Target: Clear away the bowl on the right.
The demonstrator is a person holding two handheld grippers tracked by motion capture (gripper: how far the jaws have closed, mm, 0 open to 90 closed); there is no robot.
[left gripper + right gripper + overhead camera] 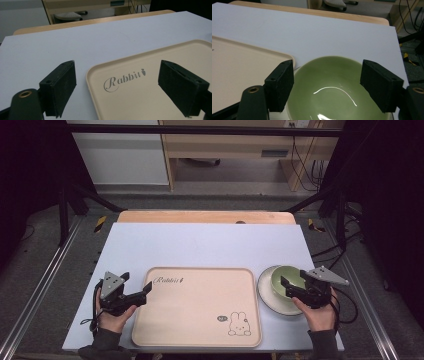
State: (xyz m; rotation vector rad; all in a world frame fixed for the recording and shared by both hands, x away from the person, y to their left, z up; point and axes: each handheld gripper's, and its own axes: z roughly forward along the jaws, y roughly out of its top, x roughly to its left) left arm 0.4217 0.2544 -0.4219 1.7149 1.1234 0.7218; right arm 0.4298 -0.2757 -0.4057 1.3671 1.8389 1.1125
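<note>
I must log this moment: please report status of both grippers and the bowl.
Left hand-held gripper open at tray edge. Right hand-held gripper open over green bowl, empty, on white plate. Nothing in the way.

You are holding a gripper in each hand, forearms coming in over the near edge of the table. Your left hand (111,316) is sitting near the near left corner, wrapped around the left gripper (138,289), which is pointing to the right and a little away from you; its jaws are standing wide apart. Your right hand (318,312) is sitting near the near right corner, gripping the right gripper (291,286), which is pointing away and to the left, its jaws likewise spread wide, with nothing clamped between them.
</note>
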